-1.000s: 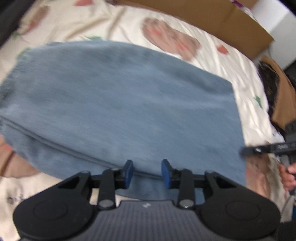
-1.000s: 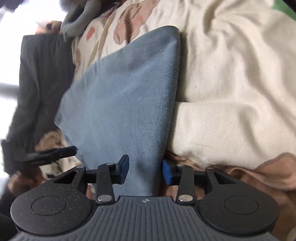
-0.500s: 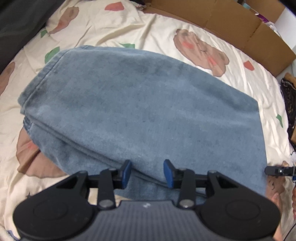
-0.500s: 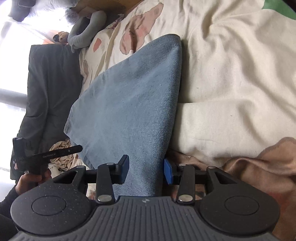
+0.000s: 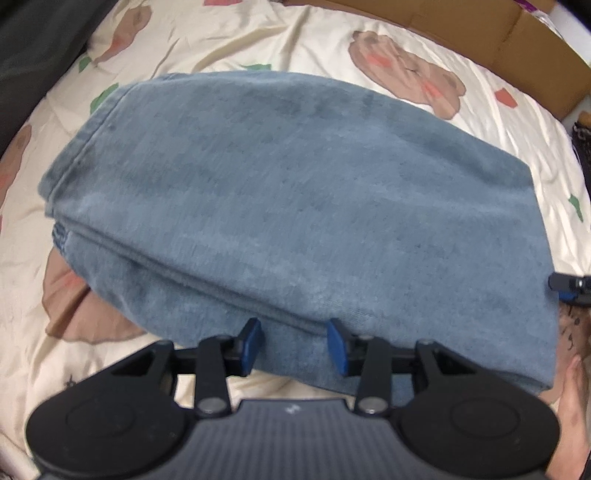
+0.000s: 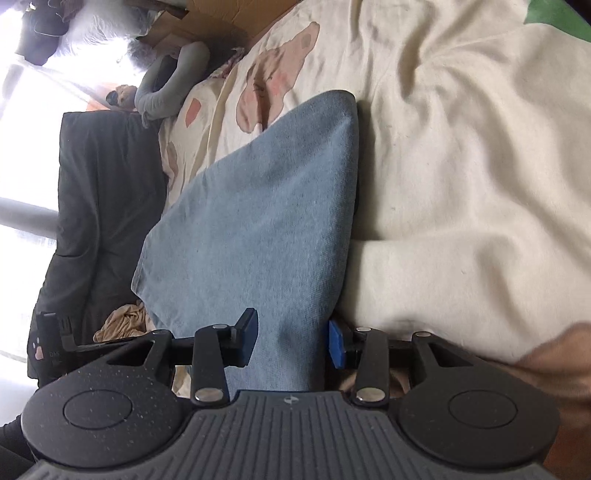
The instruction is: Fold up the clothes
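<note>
A: Where do things stand with the folded denim garment [image 5: 295, 206]?

B: It lies on the cream printed bedsheet [image 5: 332, 48], several layers deep, filling the middle of the left wrist view from about nine o'clock round to three. The left gripper [image 5: 294, 345] points down at the near edge, its blue pads narrowly parted over the stacked layers at six o'clock. No pad presses on cloth, so it holds nothing.

A: And the right gripper [image 6: 291, 341]?

B: Jaws parted to a similar narrow gap. The denim's corner runs between them, but I see no pad pinching it — the cloth looks slack there. Its tip also shows at three o'clock in the left view, just off the garment's side edge.

A: What could go wrong?

B: My guess: the stack is thick. If the left pads close on the top layer only, lifting would peel the fold open. If the right ones close too low, they might catch the bedsheet along with the denim and drag it.

A: Anything else?

B: The two grips sit on different edges — pulling unevenly could skew the layers. A cardboard box [image 5: 480, 33] sits at one o'clock, well apart, so no trouble there.
</note>
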`<state>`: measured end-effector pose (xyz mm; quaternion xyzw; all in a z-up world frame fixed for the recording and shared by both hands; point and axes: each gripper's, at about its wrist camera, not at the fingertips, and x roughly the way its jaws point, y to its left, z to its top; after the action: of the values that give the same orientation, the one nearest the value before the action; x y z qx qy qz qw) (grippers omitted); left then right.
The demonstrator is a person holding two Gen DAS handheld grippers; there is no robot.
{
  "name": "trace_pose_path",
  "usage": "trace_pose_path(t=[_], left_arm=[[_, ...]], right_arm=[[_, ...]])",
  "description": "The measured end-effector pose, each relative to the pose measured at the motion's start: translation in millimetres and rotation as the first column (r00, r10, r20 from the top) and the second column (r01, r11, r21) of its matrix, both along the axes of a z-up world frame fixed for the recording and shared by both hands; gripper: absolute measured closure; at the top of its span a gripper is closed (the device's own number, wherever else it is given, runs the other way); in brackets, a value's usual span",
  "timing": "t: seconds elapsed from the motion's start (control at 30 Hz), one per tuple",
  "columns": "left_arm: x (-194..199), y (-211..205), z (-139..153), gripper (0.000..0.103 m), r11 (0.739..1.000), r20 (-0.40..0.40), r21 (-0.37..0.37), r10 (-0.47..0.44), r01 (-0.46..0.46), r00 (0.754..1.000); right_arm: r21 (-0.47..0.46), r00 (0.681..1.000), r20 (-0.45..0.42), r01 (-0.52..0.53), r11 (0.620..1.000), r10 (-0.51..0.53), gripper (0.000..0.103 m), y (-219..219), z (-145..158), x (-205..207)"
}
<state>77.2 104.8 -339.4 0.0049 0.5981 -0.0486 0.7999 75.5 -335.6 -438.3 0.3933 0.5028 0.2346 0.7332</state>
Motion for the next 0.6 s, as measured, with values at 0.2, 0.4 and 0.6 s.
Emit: trace_pose_path(t=[0.2, 0.4, 0.6], left_arm=[[0.9, 8.4, 4.8, 0.060, 0.999, 0.023, -0.016, 0.031, -0.030, 0.999], [0.6, 15.5, 1.2, 0.060, 0.998, 0.018, -0.025, 0.058, -0.058, 0.998], [0.5, 19.5, 2.0, 0.060, 0.998, 0.035, -0.026, 0.053, -0.052, 0.998]], right_arm=[[0.058, 0.997, -0.007, 0.081, 0.995, -0.081, 0.061, -12.6, -7.8, -7.0], [0.134, 0.982, -0.056, 0.187, 0.973, -0.181, 0.064, -27.5, -25.1, -10.5], [0.227, 0.988, -0.041, 0.153, 0.962, -0.148, 0.065, -25.6, -18.2, -6.0]])
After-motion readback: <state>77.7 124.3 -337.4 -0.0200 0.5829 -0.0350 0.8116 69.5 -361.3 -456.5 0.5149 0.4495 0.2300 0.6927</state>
